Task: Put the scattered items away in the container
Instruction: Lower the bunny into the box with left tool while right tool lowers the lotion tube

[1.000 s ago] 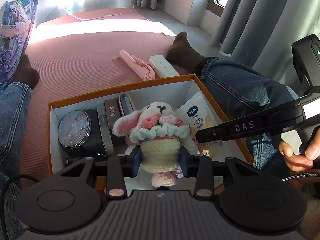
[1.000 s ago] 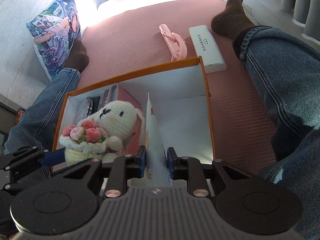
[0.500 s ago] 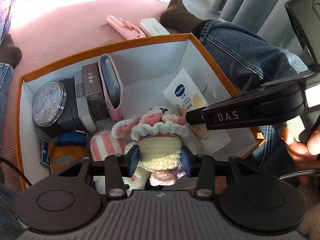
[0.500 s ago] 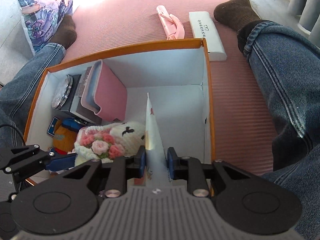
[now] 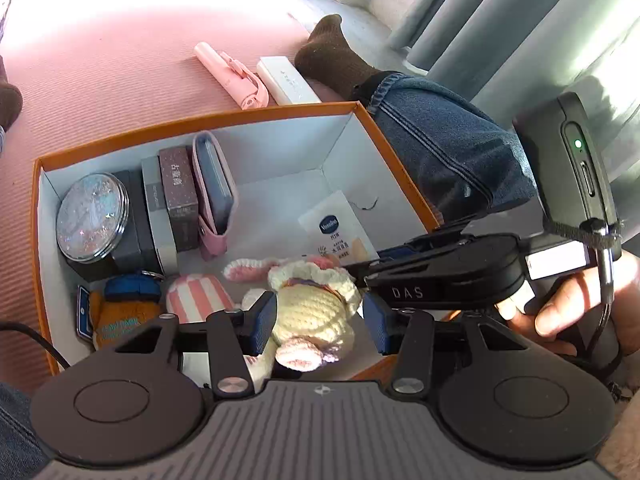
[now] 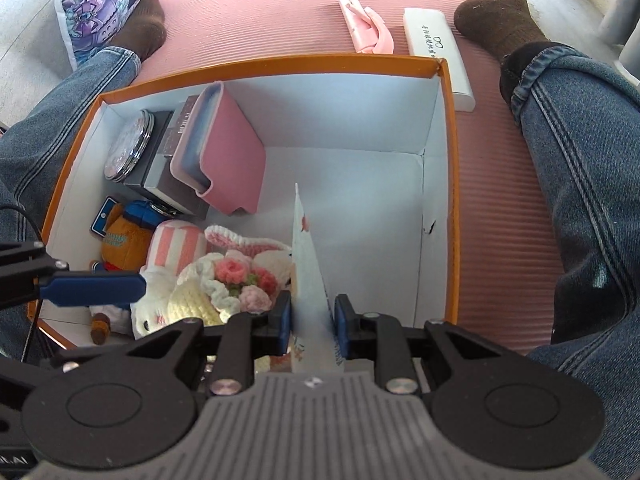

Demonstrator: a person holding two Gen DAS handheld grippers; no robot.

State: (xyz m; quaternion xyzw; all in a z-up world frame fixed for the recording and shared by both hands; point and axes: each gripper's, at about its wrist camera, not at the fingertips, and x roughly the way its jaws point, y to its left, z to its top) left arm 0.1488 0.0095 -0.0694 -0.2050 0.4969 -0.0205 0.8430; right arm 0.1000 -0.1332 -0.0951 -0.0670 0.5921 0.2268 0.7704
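Note:
The orange-rimmed white box [image 5: 240, 120] [image 6: 280, 62] sits on a pink mat. A crocheted bunny [image 5: 312, 316] [image 6: 224, 280] lies tipped over on the box floor near the front wall. My left gripper [image 5: 320, 320] straddles the bunny's cream body with its blue pads standing off it, open. In the right wrist view one blue finger [image 6: 92, 288] of that gripper shows at the left. My right gripper [image 6: 312, 320] is shut on a white Vaseline tube [image 6: 308, 264] [image 5: 336, 228], held edge-on with its far end low in the box beside the bunny.
Packed at the box's left are a glitter tin [image 5: 92, 216], dark boxes [image 5: 178, 196], a pink case [image 5: 214, 196], an orange plush [image 5: 120, 312] and a striped plush [image 5: 196, 296]. A pink selfie stick [image 5: 232, 76] and a white case [image 5: 286, 82] lie beyond the box. A person's jeaned legs flank it.
The left gripper sank into the box with the bunny, then its jaws widened and the bunny came to rest tipped over. The right gripper dropped lower with the tube.

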